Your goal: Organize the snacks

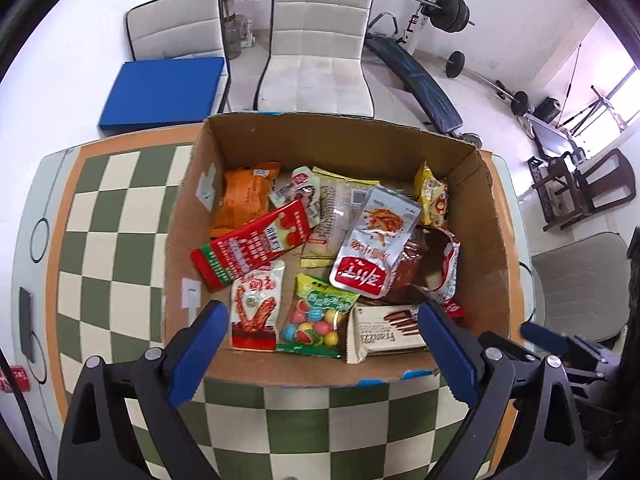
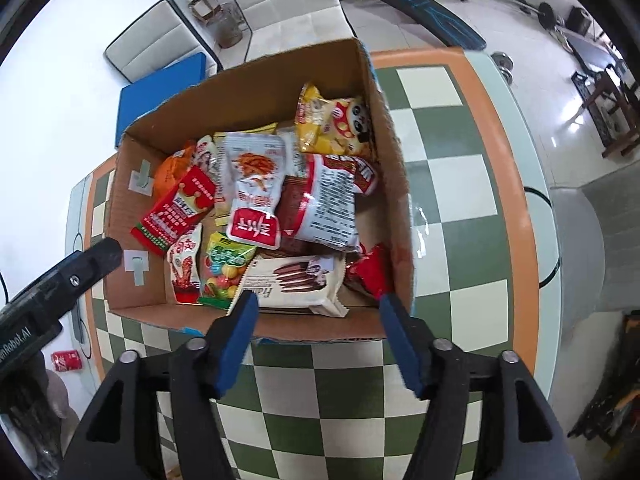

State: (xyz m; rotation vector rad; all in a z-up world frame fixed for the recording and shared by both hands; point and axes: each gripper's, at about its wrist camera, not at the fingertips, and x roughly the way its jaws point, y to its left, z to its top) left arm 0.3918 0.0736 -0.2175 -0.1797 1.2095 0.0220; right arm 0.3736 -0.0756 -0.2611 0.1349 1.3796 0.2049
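Blue-padded fingers of the left gripper (image 1: 322,344) stand wide apart over the near edge of the cardboard box (image 1: 494,216), and nothing is between them. Likewise the right gripper (image 2: 316,332) is parted with empty jaws, hovering above the near right corner of the same box.

All the snacks seen lie inside this box, which sits on a table with a green and cream checkered cloth (image 1: 120,240). Nearest the front wall lies a beige wafer packet (image 1: 384,332) with brown sticks printed on it. Just beside it, to the left, is a clear bag of colourful round candies (image 1: 316,320), and next a red and white packet (image 1: 256,308). A long red packet (image 1: 252,252) rests tilted across the left side, partly over an orange bag (image 1: 244,196). In the middle, a white pouch with a red label (image 1: 376,248) lies on top of the others. A yellow bag (image 1: 430,196) leans at the far right wall, and a dark brown and white bag (image 1: 432,264) is below it.

Beyond the table stand two pale chairs (image 1: 316,48), one bearing a blue cushion (image 1: 160,92).
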